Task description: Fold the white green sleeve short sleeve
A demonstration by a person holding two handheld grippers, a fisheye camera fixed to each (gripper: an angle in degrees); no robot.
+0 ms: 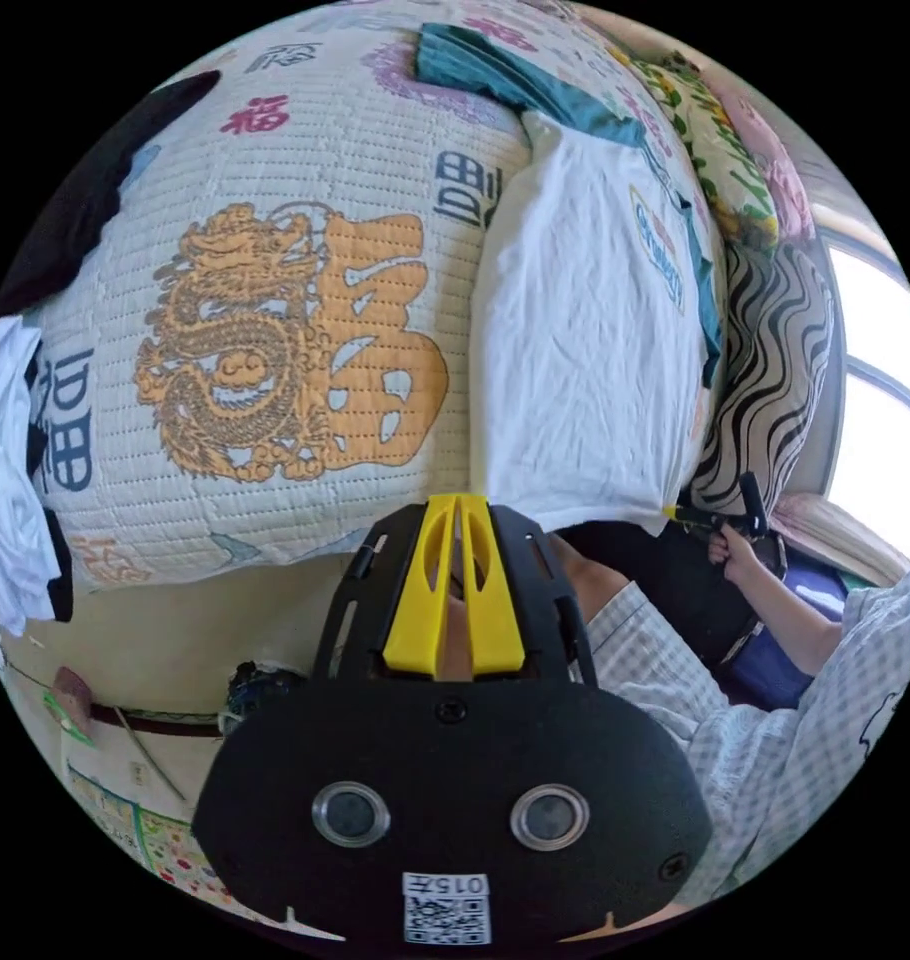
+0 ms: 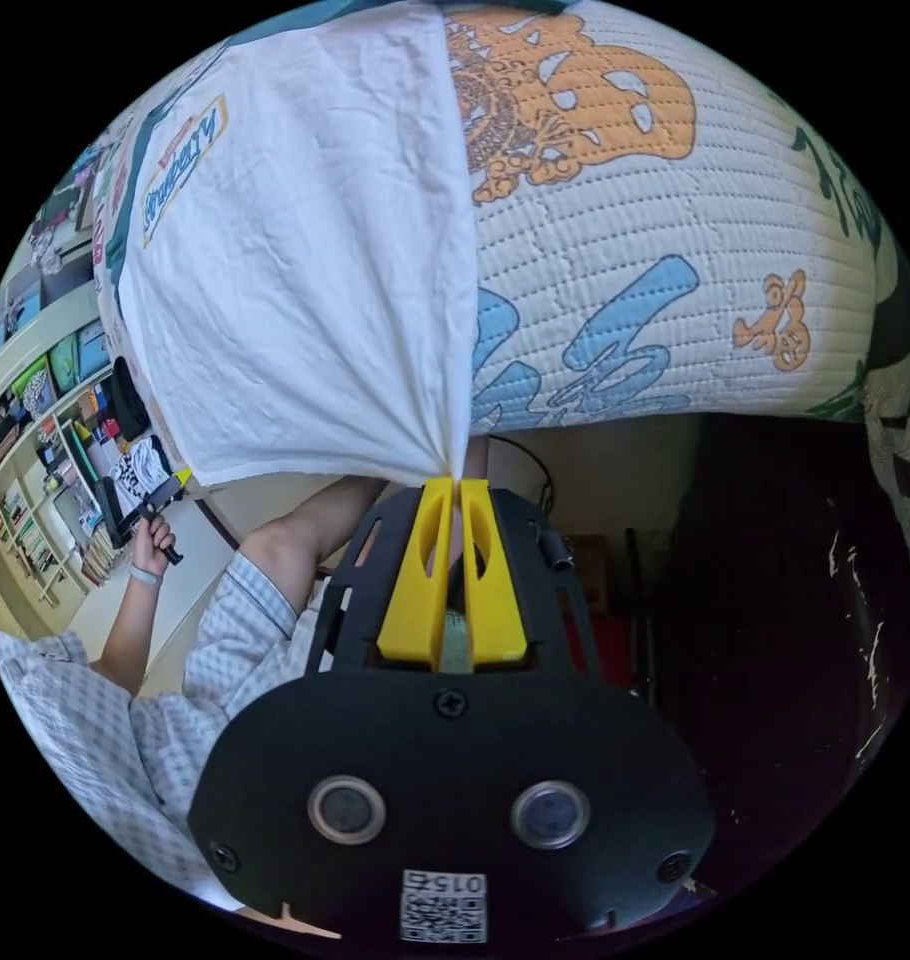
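shirt part-folded on the bed, both hem corners pinched

white green-sleeved shirt (image 1: 585,330) lies on the quilted bedspread (image 1: 275,350), narrowed lengthwise, one teal sleeve (image 1: 515,75) showing. left gripper (image 1: 459,505) and right gripper (image 2: 453,487) each clamp a hem corner, jaws together. judging by this, side folds look done; the fold from hem toward collar is left.

White shirt (image 2: 305,270): thin woven cloth, matt, finely creased, with teal cloth sleeve (image 1: 515,75). Beneath the shirt, bed cover (image 1: 275,330): quilted cloth, stitched in rows, matt, printed. Right gripper (image 2: 453,490) and left gripper (image 1: 458,505): yellow plastic jaws, smooth, slight sheen; black plastic housings, matt. Person's sleeve (image 1: 675,680): soft checked cloth.
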